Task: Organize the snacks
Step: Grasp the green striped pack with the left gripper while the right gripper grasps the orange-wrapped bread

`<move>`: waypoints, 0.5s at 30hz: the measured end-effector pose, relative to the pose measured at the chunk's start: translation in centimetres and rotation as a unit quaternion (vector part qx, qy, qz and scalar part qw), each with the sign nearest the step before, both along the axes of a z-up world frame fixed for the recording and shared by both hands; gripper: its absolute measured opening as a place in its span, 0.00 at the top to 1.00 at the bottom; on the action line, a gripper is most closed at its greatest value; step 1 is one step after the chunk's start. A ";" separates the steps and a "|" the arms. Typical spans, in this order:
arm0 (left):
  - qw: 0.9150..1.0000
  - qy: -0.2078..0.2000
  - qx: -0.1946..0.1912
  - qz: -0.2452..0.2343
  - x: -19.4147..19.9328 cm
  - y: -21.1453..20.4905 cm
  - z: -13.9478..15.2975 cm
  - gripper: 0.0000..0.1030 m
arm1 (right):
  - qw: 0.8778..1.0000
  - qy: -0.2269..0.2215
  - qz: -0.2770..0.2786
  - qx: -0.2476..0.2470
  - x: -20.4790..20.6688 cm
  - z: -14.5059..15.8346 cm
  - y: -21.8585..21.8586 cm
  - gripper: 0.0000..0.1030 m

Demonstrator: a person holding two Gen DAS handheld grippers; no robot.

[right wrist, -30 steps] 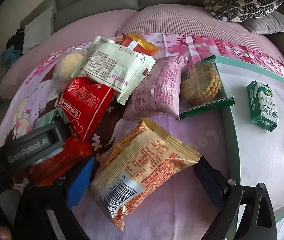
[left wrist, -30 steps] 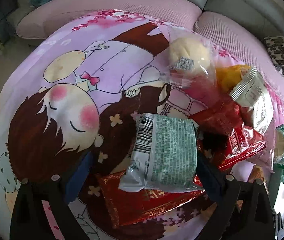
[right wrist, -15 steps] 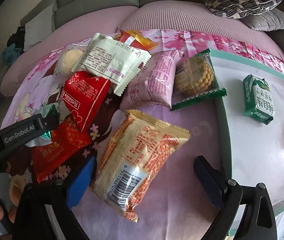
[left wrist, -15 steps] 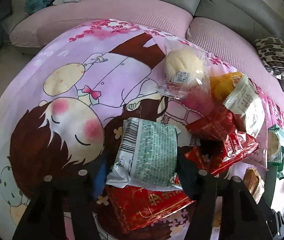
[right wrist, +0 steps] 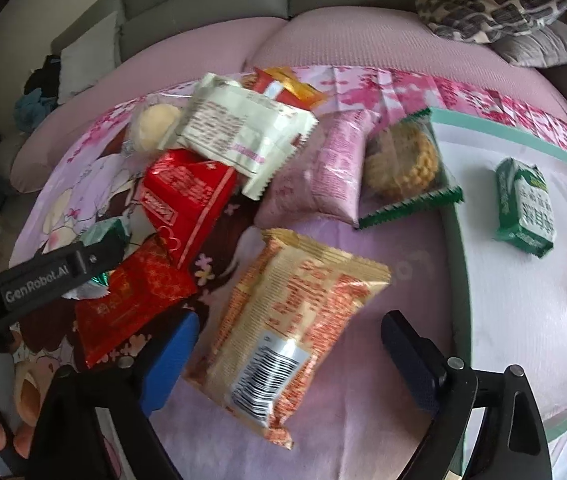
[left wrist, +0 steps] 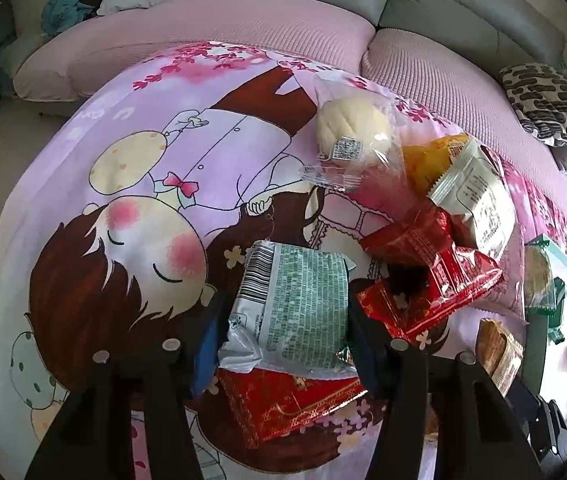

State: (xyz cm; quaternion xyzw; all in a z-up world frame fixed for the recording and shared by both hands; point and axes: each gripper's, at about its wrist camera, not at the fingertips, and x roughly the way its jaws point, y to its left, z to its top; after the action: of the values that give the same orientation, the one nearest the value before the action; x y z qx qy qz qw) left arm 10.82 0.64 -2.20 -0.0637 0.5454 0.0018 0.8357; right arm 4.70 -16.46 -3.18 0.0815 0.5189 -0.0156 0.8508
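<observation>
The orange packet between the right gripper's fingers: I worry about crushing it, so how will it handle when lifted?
The orange packet looks puffy and crinkly, so probably light and yielding. Its glossy film may slip. The closing right gripper spans it unevenly, so it could sag.

Cartoon-print cloth (left wrist: pixel 131 184) carries scattered snack packets (right wrist: pixel 295 320).

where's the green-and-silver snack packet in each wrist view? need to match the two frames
Left wrist: green-and-silver packet sits low centre, between the closing left gripper pads, which already touch its edges.
Right wrist: only a green-silver corner shows at mid-left, behind the left gripper's black body.
Shared landmark: the red foil packet just beside it.
</observation>
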 end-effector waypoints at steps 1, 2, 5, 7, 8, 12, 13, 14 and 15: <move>1.000 0.000 0.002 -0.004 -0.2 -0.1 0.1 0.43 | 1.000 -0.001 0.008 0.004 0.1 0.0 0.3 0.11; 1.000 0.000 0.004 -0.006 -0.3 -0.2 0.2 0.43 | 1.000 -0.002 0.012 0.007 0.1 0.0 0.5 0.11; 1.000 0.005 0.010 -0.017 -0.9 -0.6 0.4 0.43 | 1.000 -0.007 0.027 0.011 0.1 0.2 1.1 0.12; 1.000 0.005 0.015 -0.025 -1.4 -0.7 0.6 0.43 | 0.999 -0.006 0.031 0.011 0.2 0.1 1.3 0.13; 0.999 0.005 0.017 -0.027 -1.5 -0.8 0.6 0.43 | 0.999 -0.005 0.032 0.010 0.3 0.0 1.4 0.14; 0.999 0.010 0.018 -0.034 -1.8 -1.2 0.5 0.43 | 1.000 0.000 0.029 -0.006 0.5 -0.6 1.3 0.16; 0.999 0.011 0.018 -0.036 -1.8 -1.3 0.4 0.43 | 1.000 0.001 0.030 -0.010 0.5 -0.7 1.3 0.17; 0.999 0.012 0.017 -0.037 -1.7 -1.4 0.3 0.43 | 0.999 0.003 0.031 -0.020 0.5 -0.7 1.4 0.18; 0.999 0.014 0.017 -0.038 -1.7 -1.4 0.3 0.43 | 0.999 0.005 0.032 -0.029 0.4 -0.7 1.4 0.21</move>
State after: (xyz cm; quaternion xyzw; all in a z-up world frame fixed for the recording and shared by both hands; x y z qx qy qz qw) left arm 9.10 -0.78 -1.94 -0.0287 0.5589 -0.0193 0.8285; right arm 5.11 -15.03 -3.89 0.0399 0.5248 -0.0039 0.8503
